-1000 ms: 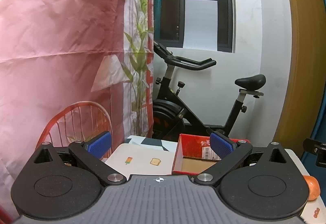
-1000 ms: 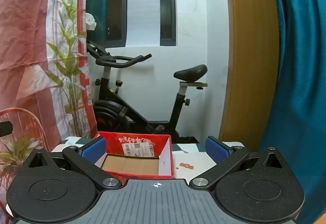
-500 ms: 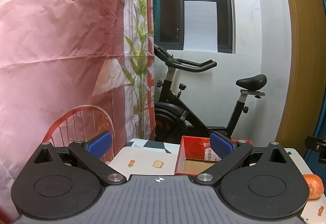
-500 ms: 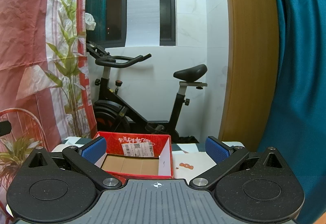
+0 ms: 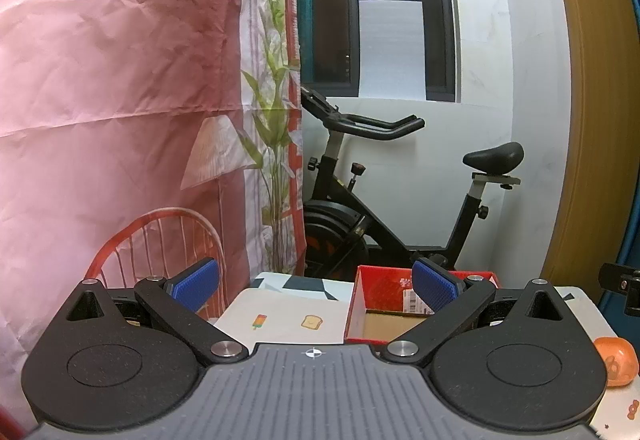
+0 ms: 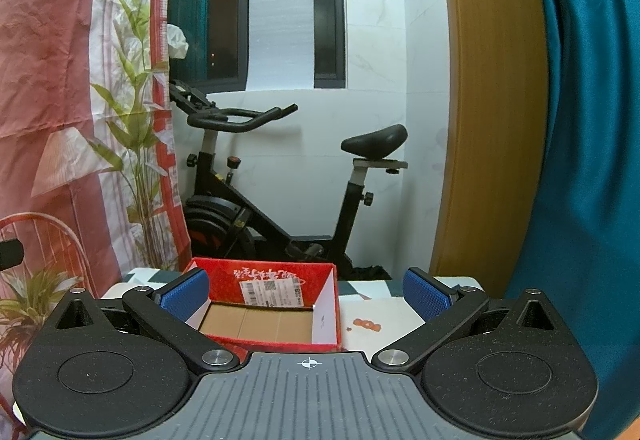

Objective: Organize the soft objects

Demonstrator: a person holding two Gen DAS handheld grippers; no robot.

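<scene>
While both grippers are spread and empty, no sorting is shown as done.
Left gripper (image 5: 314,286) and right gripper (image 6: 306,294) are held above the table; the red box (image 6: 276,294) at 12 o'clock is seen empty, and an orange soft object (image 5: 616,360) is left at 3 o'clock.

A table (image 5: 280,304) covered by a printed cloth (image 6: 384,310) is seen ahead of both tools. A red box (image 6: 272,282), open at the top and empty, is set on it, ahead of the right tool and ahead-right of the left. An orange soft toy (image 5: 616,360) lies on the cloth at the far right of the left tool.
</scene>
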